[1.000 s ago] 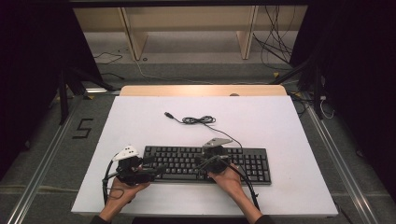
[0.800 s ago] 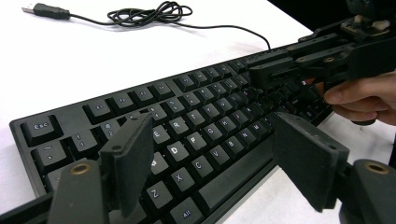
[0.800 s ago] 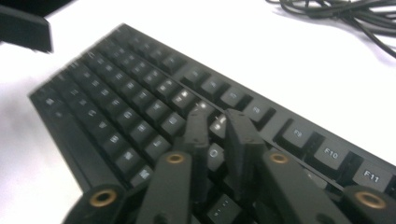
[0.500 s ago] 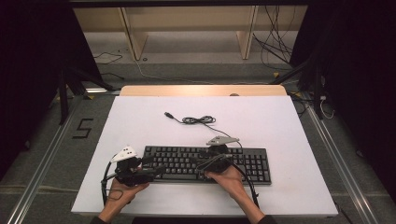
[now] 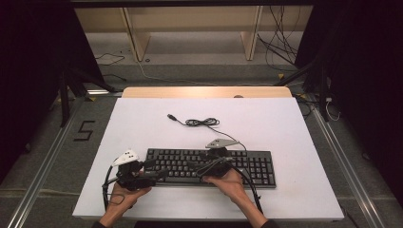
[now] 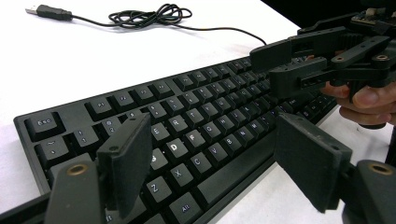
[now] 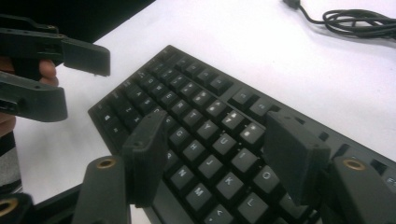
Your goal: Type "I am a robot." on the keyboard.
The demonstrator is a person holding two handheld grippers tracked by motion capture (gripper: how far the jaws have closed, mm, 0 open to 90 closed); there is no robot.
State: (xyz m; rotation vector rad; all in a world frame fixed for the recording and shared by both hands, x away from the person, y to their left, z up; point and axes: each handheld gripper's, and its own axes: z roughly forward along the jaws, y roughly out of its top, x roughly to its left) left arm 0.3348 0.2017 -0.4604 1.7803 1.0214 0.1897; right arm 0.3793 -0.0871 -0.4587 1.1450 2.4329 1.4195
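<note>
A black keyboard [image 5: 247,166] lies near the front of the white table, its keys seen close up in the left gripper view [image 6: 187,121] and in the right gripper view [image 7: 205,126]. My left gripper [image 5: 159,172] stands open at the keyboard's left end, its pads [image 6: 126,161] spread above the letter keys. My right gripper [image 5: 196,166] hovers over the middle keys and points left. Its jaws have just been opening, and nothing is between its fingertips [image 7: 289,149]. Each gripper faces the other: the right gripper [image 6: 292,60] and the left gripper [image 7: 65,74].
The keyboard's thin black cable [image 5: 202,122] lies coiled behind it and ends in a USB plug [image 5: 171,116]. The white tabletop [image 5: 285,123] stretches beyond, with a wooden strip [image 5: 204,91] at its far edge. Dark stands and cables are on the floor around.
The right gripper's jaws have spread apart above the keys, and that hand has shifted slightly. The left hand and the keyboard have stayed put.
</note>
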